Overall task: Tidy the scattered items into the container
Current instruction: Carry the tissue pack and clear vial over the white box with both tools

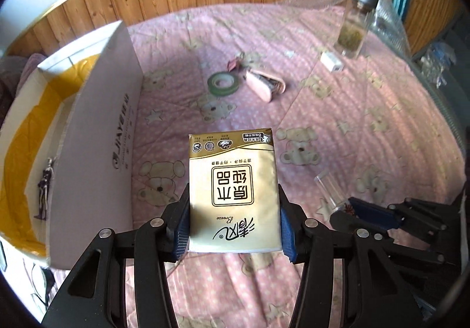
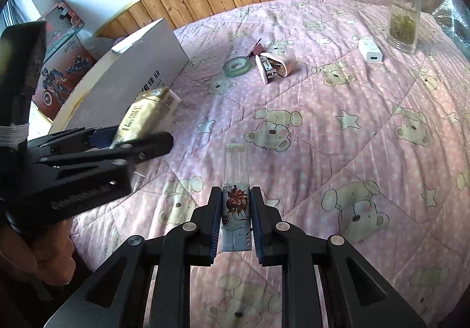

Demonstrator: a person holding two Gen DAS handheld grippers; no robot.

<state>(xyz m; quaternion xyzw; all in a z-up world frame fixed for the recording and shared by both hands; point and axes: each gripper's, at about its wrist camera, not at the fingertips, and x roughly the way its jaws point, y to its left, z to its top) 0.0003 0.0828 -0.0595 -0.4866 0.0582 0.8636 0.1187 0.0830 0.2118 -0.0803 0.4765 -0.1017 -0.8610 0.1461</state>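
The left tongs [image 1: 233,228] clamp a gold tissue pack [image 1: 233,190] by its two long sides, the blue pads pressed against it, and hold it clear of the quilt [image 1: 337,110]. The pack's print reads upside down in the left wrist view. Beside it on the left stands a white box [image 1: 97,134] with a yellow lining, open at the top; a small dark figurine [image 1: 44,190] leans against its inner wall. In the right wrist view the pack [image 2: 147,113] hangs in front of the box's outer wall [image 2: 141,75], not over the opening.

The right tongs [image 2: 236,219] are clenched on a clear tube [image 2: 236,181] with a red cartoon print on its lower part; its open end points away from the camera. The tube is off the quilt.

Farther out on the quilt lie a green tape roll [image 1: 222,82] and, just beside it, a pink stapler [image 1: 265,84], with a small reddish clip [image 1: 233,63] close behind them. Well apart, toward the far right, a white charger [image 1: 331,61] lies next to an upright glass bottle [image 1: 354,25] with a metal cap and greenish leaves at the bottom. A hand [image 2: 38,254] grips the left tool's handle at the lower left of the right wrist view. A toy carton [image 2: 63,52] stands behind the box.
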